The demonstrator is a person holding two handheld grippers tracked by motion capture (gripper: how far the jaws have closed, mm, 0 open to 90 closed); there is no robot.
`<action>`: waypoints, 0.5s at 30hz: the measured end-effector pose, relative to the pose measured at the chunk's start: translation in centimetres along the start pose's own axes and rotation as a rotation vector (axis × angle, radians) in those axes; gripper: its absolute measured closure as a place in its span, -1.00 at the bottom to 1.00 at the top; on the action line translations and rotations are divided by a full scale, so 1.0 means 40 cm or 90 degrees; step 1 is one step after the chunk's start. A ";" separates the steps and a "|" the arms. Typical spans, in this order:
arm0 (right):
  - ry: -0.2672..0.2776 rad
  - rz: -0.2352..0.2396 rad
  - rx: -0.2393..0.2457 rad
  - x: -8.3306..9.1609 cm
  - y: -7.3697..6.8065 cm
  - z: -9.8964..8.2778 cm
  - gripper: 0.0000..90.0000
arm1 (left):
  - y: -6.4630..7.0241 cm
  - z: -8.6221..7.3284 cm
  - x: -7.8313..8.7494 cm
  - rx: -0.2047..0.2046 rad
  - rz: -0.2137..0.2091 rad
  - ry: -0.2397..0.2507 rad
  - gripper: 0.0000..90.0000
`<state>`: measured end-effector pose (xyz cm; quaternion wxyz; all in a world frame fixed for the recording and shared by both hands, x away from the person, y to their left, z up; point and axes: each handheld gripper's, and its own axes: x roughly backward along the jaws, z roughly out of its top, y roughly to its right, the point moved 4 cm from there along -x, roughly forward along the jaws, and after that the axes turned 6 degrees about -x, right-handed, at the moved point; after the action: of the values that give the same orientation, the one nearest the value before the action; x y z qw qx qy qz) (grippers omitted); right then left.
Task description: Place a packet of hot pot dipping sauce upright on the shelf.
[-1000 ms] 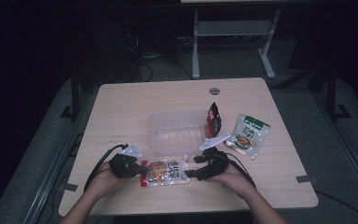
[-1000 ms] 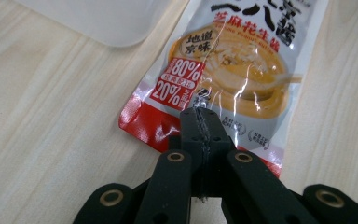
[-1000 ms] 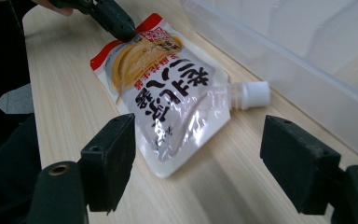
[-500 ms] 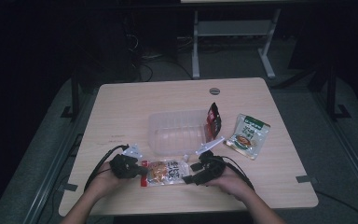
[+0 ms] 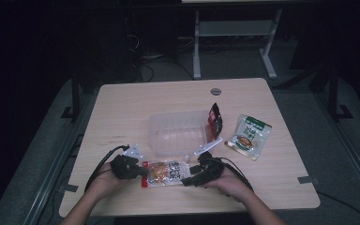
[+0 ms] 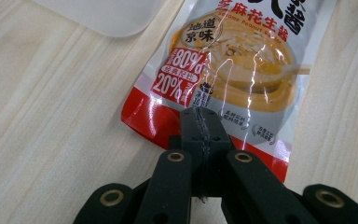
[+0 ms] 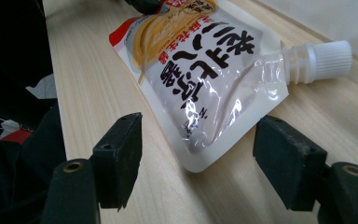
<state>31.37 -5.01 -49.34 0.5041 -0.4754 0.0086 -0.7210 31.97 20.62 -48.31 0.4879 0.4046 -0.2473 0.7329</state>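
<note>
The sauce pouch [image 5: 165,173] lies flat on the table [image 5: 122,108], near the front edge and just in front of the clear plastic box [image 5: 178,132], between the two hands. The left tongs [image 6: 200,135] are pinched tight on the red bottom edge of the pouch, while the right tongs [image 7: 198,158] are apart, one jaw on each side of the pouch's top corner, not pressing it, and have just been closing a little. The white cap [image 7: 324,60] sticks out to one side of that end
</note>
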 end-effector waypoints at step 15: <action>-0.004 0.033 -0.008 -0.033 0.015 0.042 0.14 | 0.000 -0.001 0.000 0.009 -0.004 0.001 0.99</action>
<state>33.03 -3.55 -49.60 0.5196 -0.4805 0.0235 -0.7061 31.96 20.65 -48.31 0.4876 0.4081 -0.2407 0.7333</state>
